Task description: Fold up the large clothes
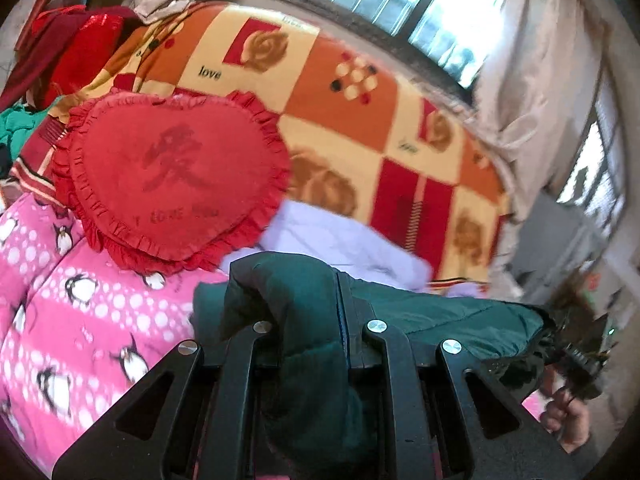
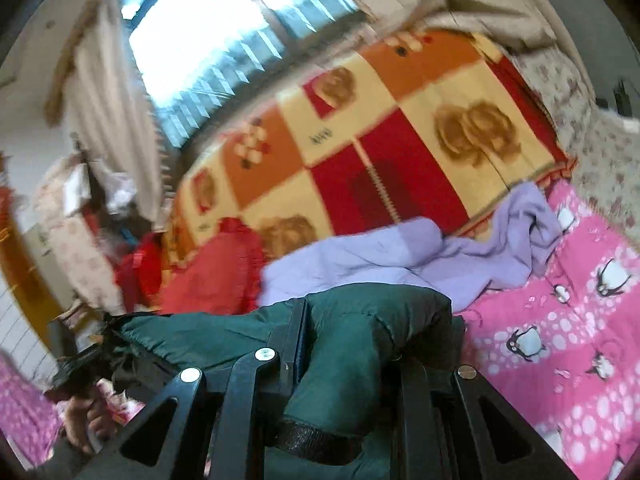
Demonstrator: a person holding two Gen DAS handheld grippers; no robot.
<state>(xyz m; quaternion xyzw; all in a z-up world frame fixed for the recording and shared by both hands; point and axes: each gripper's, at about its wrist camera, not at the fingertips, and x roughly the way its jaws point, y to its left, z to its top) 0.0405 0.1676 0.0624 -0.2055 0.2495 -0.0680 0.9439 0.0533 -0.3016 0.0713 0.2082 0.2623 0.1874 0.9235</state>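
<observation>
The left tool (image 1: pixel 308 296) pinches a bunched edge of the dark green padded jacket (image 1: pixel 440 312); the right tool (image 2: pixel 340 320) clamps its other edge; the jacket hangs stretched between them above the pink penguin quilt (image 2: pixel 560 320), beside a lilac garment (image 2: pixel 360 252) and red heart cushion (image 1: pixel 172 176).

One dark green padded jacket (image 1: pixel 440 312), one lilac crumpled garment (image 2: pixel 360 256), one red frilled heart-shaped cushion (image 1: pixel 172 184), one orange-and-red checked rose blanket (image 1: pixel 360 100), one pink penguin-print quilt (image 2: pixel 568 320), two black grippers.
</observation>
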